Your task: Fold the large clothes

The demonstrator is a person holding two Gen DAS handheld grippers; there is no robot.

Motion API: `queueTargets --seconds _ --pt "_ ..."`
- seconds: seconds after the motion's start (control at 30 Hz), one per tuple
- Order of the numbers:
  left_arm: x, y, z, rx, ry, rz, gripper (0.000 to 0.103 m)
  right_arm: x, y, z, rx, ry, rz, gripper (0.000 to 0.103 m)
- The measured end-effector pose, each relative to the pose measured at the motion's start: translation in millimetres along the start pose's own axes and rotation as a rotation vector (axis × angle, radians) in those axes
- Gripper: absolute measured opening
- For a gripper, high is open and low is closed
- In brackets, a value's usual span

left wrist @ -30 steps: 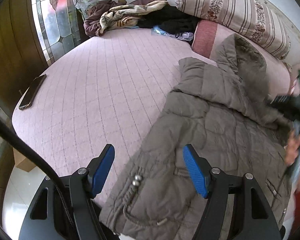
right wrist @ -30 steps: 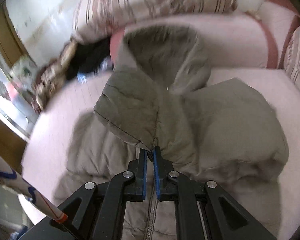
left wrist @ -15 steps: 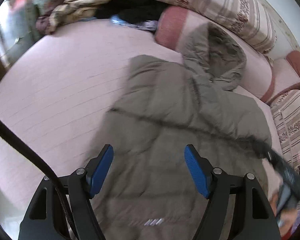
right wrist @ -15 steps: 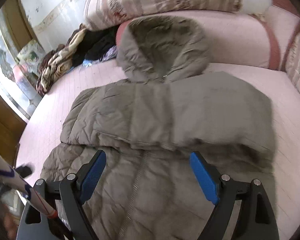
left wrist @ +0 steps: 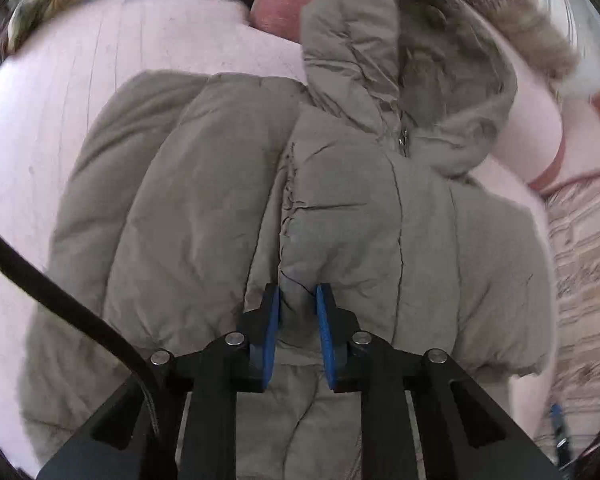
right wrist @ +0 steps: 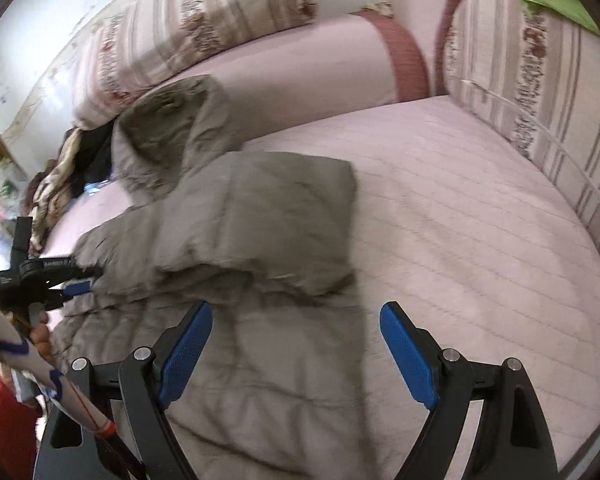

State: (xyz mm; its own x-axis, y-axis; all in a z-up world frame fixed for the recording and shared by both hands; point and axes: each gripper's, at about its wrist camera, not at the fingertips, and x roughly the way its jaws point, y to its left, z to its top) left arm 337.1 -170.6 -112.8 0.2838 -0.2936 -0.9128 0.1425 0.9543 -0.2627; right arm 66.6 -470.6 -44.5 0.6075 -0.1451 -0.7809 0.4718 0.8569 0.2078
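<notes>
The grey-brown padded coat (left wrist: 228,208) lies on the pink bed (right wrist: 460,240), sleeves folded over its front, and the fur-edged hood (left wrist: 440,40) rests on the far cushions. At the left, the left tongs (left wrist: 297,304) are closed on a fold of the coat. At the right, the right tongs (right wrist: 296,320) stand wide open above its near part, gripping nothing.

Grey-brown hooded padded coat (left wrist: 340,208), sleeves folded in, flat on bed
</notes>
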Motion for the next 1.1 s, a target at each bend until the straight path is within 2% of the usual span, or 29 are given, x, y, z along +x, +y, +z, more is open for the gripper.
queueTargets --seconds 0.1,0.2,0.23,0.3,0.4,0.47,0.57,0.63,0.7,0.73,0.8,0.9,1.0,1.1 --pt "-31.2 -0.3 0.7 0.034 -0.084 0.025 0.010 7.9 2.5 7.9 0.010 -0.013 0.002 0.089" --pt "-56.2 19.3 2.4 0.023 -0.155 0.062 0.010 17.2 16.6 17.1 -0.014 -0.028 0.012 0.089" --pt "-61.3 30.1 3.1 0.016 -0.176 0.095 0.010 21.4 24.8 19.8 -0.029 -0.033 0.016 0.089" --pt "-58.2 45.0 3.7 0.005 -0.173 0.126 0.009 34.5 43.5 25.7 -0.067 -0.032 0.018 0.089" --pt "-37.9 69.4 6.4 -0.033 -0.126 0.195 0.006 63.6 71.5 32.7 -0.113 -0.003 0.009 0.089" --pt "-18.0 81.6 5.3 -0.059 -0.081 0.199 0.006 89.3 90.7 34.2 -0.154 0.027 -0.024 0.089" --pt "-10.3 89.0 -1.6 -0.074 -0.083 0.193 0.006 126.7 103.9 32.4 -0.165 0.084 -0.076 0.089" --pt "-15.9 89.0 -3.7 -0.074 -0.097 0.190 0.011 143.6 103.0 31.6 -0.147 0.110 -0.101 0.090" --pt "-29.9 87.7 -6.9 -0.065 -0.108 0.198 0.028 155.9 99.7 32.9 -0.140 0.145 -0.113 0.094" --pt "-37.3 87.8 -8.9 -0.061 -0.119 0.204 0.033 157.0 99.1 34.5 -0.139 0.151 -0.118 0.094" --pt "-62.2 90.6 -18.1 -0.056 -0.160 0.203 0.052 148.4 98.4 38.5 -0.127 0.155 -0.121 0.094" --pt "-98.7 99.6 -41.3 -0.061 -0.252 0.226 0.068 121.7 100.9 41.9 -0.099 0.149 -0.079 0.094" --pt "-110.8 108.3 -57.1 -0.058 -0.296 0.262 0.070 88.1 112.9 43.6 -0.106 0.124 -0.022 0.094" --pt "-104.5 118.6 -66.3 -0.059 -0.283 0.278 0.070 64.8 135.0 48.4 -0.154 0.098 -0.015 0.094"
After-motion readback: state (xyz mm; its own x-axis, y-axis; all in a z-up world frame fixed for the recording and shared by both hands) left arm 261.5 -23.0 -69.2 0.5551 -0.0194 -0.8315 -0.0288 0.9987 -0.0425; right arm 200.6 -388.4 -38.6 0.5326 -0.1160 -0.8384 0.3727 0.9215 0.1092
